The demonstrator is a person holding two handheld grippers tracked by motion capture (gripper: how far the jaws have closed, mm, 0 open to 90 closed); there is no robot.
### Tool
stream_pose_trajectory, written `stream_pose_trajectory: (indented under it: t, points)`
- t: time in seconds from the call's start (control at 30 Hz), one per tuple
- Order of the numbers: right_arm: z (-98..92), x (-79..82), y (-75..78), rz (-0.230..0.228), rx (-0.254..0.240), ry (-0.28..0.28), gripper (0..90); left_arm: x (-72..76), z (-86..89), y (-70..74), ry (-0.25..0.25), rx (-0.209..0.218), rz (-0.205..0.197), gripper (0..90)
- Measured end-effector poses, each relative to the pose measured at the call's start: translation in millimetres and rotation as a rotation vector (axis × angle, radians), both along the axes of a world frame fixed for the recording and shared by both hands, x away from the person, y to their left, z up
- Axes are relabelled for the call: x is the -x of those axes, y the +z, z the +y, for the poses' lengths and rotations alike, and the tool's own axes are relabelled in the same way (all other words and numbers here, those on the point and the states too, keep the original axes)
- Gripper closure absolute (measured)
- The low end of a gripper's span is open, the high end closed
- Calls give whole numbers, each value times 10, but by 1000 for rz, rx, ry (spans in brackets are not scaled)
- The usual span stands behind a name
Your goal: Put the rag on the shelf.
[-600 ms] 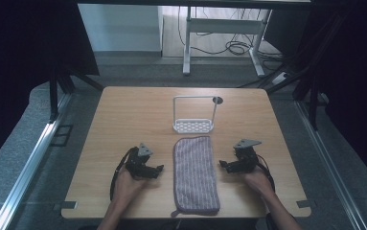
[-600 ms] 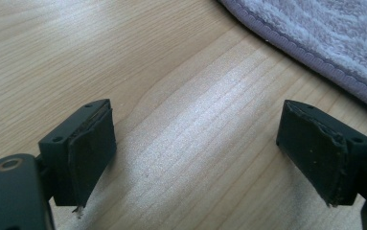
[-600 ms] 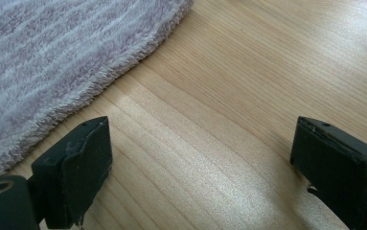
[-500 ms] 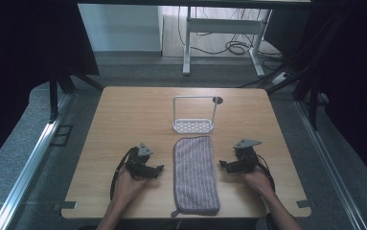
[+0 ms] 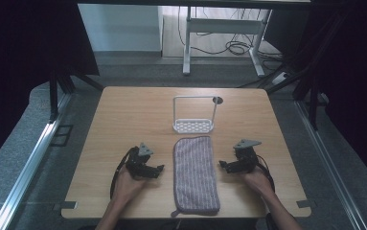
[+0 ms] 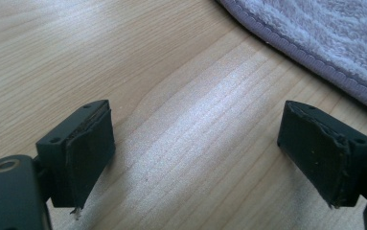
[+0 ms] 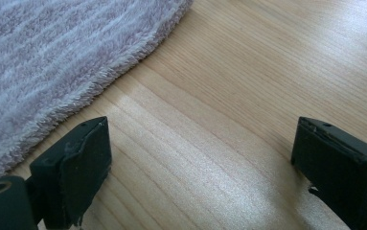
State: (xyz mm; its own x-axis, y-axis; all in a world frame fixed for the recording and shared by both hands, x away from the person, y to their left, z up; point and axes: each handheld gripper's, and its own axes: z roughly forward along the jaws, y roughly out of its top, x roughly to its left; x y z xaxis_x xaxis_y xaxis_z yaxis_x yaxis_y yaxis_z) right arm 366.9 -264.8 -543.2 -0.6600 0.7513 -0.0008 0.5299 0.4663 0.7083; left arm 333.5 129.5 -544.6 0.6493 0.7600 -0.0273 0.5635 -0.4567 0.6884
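- While both hands rest on the counter [image 5: 123, 115], the left tongs [image 5: 158, 168] and right tongs [image 5: 223, 165] sit low over the wood with jaws spread wide, holding nothing.
- Striped towel [image 5: 195, 173] lies flat between the two tongs, just beside each, touching neither.
- White wire rack [image 5: 193, 115] stands upright beyond the towel's far end, well ahead of both tongs.

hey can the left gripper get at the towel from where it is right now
Probably yes. The left gripper sits open on the table just beside the striped towel, pointing toward its near edge, with bare wood between them and nothing blocking.
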Motion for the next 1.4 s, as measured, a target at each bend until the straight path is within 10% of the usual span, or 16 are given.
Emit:
stream_pose_trajectory:
  t: [0.37,0.77,1.23,1.4]
  points:
    - [13,-1,81,54,-6,-12,133,-38,-22,33,-16,0,6,144]
    - [251,-197,379,75,-58,-6,144,-332,-293,315,-69,92,-43,242]
    - [583,-546,304,70,-30,0,412,-766,-603,214,-81,73,-12,414]
    - [615,-631,199,97,-16,-19,456,-830,-738,102,-100,-24,-2,397]
